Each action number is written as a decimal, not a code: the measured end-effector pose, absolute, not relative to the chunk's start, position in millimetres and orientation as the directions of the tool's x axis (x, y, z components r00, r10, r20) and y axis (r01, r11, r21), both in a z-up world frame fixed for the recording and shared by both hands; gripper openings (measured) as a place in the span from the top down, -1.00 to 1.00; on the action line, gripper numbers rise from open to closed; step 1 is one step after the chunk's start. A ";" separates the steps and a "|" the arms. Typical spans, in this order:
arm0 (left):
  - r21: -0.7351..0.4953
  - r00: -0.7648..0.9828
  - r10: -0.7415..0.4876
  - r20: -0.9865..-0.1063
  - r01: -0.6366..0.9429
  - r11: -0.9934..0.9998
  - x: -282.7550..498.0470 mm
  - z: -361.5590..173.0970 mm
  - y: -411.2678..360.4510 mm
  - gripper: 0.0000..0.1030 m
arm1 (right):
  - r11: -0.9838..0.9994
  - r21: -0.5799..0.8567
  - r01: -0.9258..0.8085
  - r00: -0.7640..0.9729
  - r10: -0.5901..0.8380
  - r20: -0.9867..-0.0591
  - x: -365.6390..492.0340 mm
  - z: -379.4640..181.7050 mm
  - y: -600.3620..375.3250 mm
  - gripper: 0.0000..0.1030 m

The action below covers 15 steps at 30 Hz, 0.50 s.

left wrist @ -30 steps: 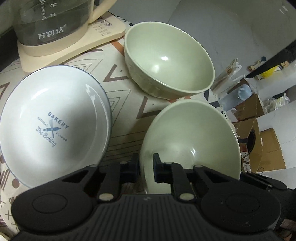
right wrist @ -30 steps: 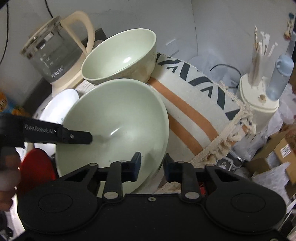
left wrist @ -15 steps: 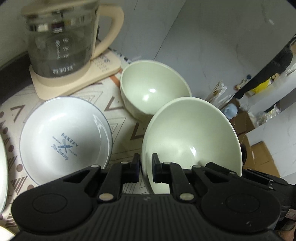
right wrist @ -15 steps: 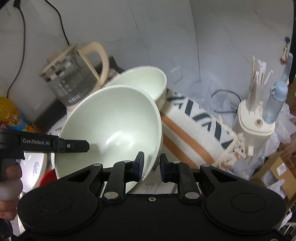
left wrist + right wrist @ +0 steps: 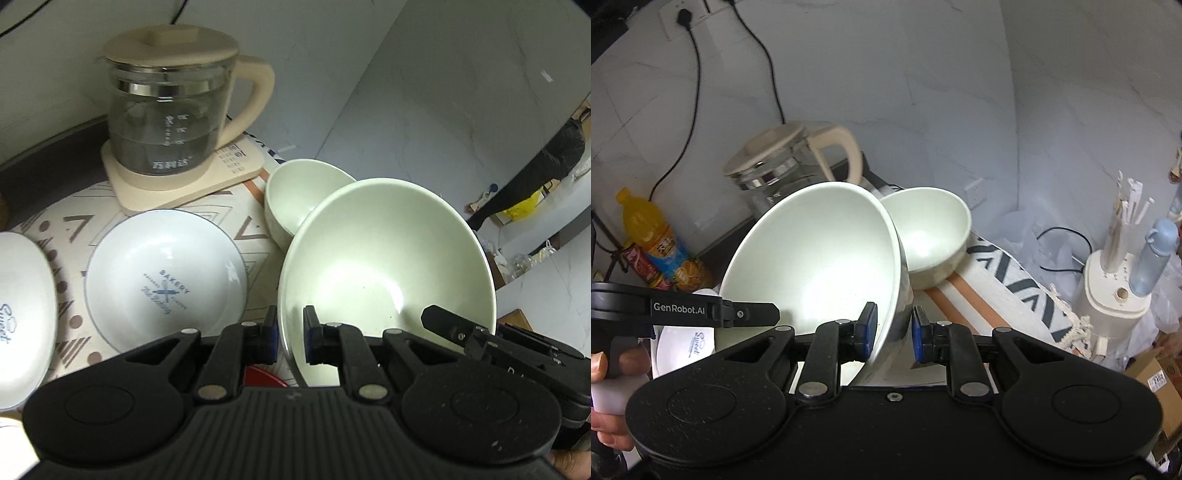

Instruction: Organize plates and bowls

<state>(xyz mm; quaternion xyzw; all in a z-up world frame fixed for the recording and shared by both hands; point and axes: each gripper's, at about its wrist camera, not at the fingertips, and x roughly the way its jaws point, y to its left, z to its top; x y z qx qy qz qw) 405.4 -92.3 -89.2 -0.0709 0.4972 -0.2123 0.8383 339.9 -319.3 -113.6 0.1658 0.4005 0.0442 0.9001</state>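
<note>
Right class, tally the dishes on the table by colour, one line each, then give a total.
Pale green bowls: 2, the large bowl held in both grippers and the smaller bowl behind it.
White plates: 2, the bakery plate and the plate at the left edge.
Total: 4

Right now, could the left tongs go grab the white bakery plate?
Probably not yet. The left tongs are shut on the big green bowl's rim, so they are busy. The bakery plate itself lies uncovered just beside them.
</note>
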 end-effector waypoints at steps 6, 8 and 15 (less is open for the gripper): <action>-0.315 0.438 -0.402 -0.804 0.260 0.913 396.5 -82.9 -79.7 0.79 | 0.938 0.347 0.007 0.678 0.251 -0.691 342.4 -108.4 -309.7 0.62; -0.321 0.443 -0.398 -0.803 0.241 0.916 393.5 -83.2 -72.8 0.79 | 0.935 0.355 -0.005 0.676 0.265 -0.688 343.1 -107.1 -305.8 0.62; -0.322 0.458 -0.372 -0.808 0.185 0.928 380.1 -82.0 -47.7 0.78 | 0.933 0.353 -0.071 0.655 0.311 -0.688 345.5 -102.8 -284.5 0.61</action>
